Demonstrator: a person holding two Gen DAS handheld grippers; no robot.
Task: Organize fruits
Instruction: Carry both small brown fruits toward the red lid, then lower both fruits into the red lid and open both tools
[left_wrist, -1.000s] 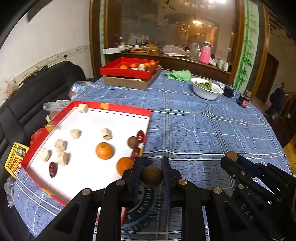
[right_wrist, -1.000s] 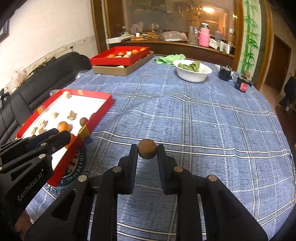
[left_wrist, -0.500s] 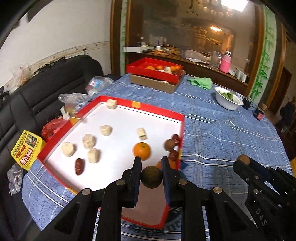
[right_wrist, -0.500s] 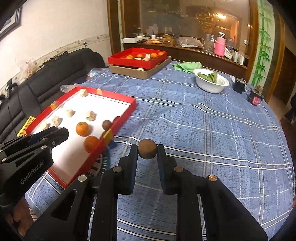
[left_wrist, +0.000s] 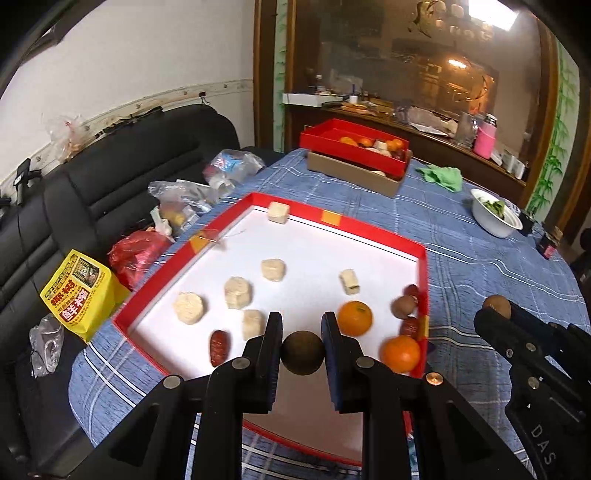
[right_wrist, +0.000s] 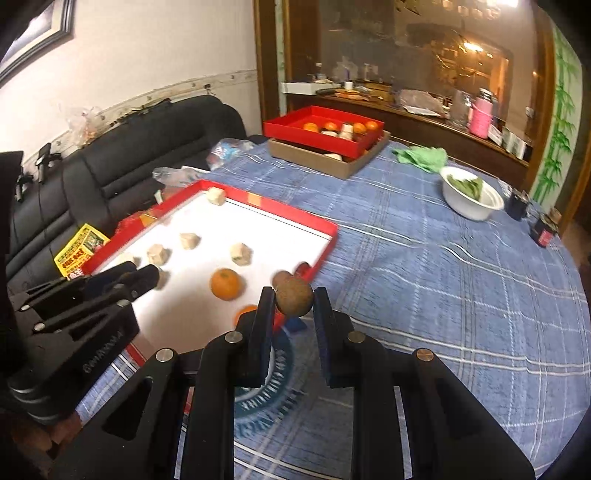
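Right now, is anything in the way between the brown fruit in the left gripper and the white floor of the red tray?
Nothing visible blocks it. The left gripper holds the dark brown fruit above the red tray. The bare white floor lies directly ahead, with a red date to the left and an orange to the right.

The left wrist view looks forward along the left gripper (left_wrist: 302, 334), from above and close over the near part of the red tray (left_wrist: 373, 229), facing down the blue plaid tablecloth (left_wrist: 480, 266) toward the wooden sideboard (left_wrist: 424, 129). The right wrist view looks along the right gripper (right_wrist: 294, 306), from just right of the tray (right_wrist: 288, 216) and facing the same way. Both share the tray, the stacked red box (right_wrist: 321, 129), the white bowl (right_wrist: 471, 201) and the black sofa (left_wrist: 110, 162). Each view catches the other gripper at its edge.
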